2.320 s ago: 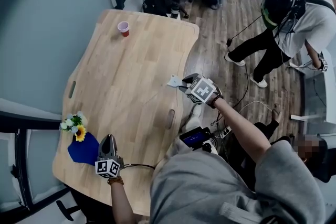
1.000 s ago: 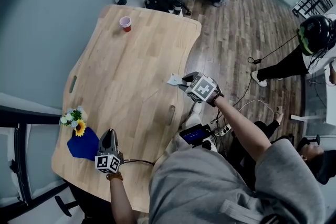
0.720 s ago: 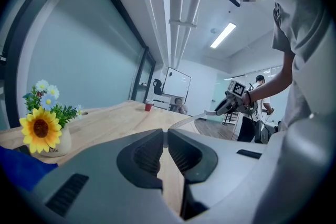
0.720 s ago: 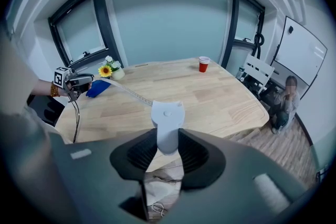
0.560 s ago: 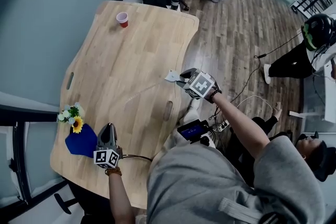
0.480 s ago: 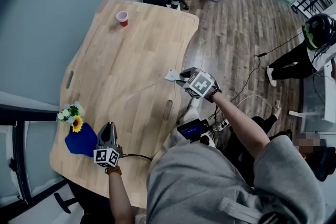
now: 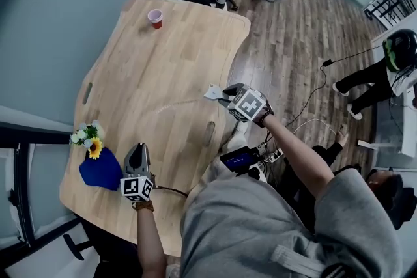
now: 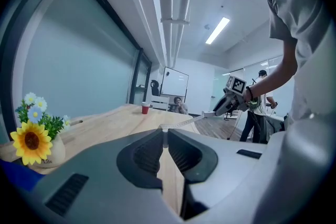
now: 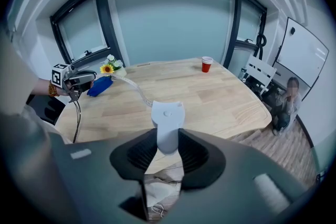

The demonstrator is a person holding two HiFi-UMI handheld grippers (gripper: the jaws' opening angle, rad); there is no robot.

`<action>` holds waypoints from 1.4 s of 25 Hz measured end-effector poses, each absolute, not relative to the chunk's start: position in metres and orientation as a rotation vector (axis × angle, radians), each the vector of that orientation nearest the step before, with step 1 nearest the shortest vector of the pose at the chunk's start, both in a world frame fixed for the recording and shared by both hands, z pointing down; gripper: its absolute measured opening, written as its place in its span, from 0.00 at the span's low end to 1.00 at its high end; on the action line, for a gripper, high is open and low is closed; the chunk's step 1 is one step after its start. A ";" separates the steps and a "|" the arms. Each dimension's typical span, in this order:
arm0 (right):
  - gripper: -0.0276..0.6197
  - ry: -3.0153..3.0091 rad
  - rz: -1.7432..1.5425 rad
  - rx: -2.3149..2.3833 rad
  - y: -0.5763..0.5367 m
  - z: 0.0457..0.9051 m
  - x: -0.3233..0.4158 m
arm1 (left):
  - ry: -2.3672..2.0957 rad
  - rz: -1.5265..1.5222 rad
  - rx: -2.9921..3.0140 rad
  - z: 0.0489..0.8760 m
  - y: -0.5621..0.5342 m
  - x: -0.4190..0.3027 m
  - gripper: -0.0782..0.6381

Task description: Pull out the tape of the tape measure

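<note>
As left tongs (image 7: 135,150) pinch tape (image 9: 136,91), it reaches right tongs' (image 7: 223,94) case (image 9: 167,126).

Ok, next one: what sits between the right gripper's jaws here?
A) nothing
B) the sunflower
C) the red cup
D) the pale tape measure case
D: in the right gripper view, the right gripper has its jaws pressed on both sides of the pale tape measure case, and the tape runs from it across the table to the left gripper.
</note>
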State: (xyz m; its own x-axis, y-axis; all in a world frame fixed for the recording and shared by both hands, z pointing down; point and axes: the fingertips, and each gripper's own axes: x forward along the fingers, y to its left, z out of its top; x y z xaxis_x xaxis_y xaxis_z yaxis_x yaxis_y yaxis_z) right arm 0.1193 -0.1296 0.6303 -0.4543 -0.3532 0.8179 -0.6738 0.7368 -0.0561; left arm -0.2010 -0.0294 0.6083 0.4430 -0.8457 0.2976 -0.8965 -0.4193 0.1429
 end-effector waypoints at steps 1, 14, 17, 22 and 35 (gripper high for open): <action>0.25 -2.082 0.477 0.773 -0.130 0.631 0.119 | -1.510 0.274 2.420 0.609 -0.030 -0.199 0.16; 0.25 -2.102 0.525 0.773 -0.121 0.650 0.108 | -1.589 0.301 2.329 0.630 -0.034 -0.183 0.16; 0.25 -2.113 0.586 0.767 -0.118 0.660 0.102 | -1.592 0.287 2.299 0.636 -0.036 -0.182 0.16; 0.25 -2.078 0.592 0.757 -0.114 0.686 0.107 | -1.598 0.290 2.257 0.648 -0.039 -0.180 0.16; 0.25 -2.020 0.620 0.805 -0.118 0.739 0.111 | -1.592 0.366 2.165 0.688 -0.035 -0.181 0.16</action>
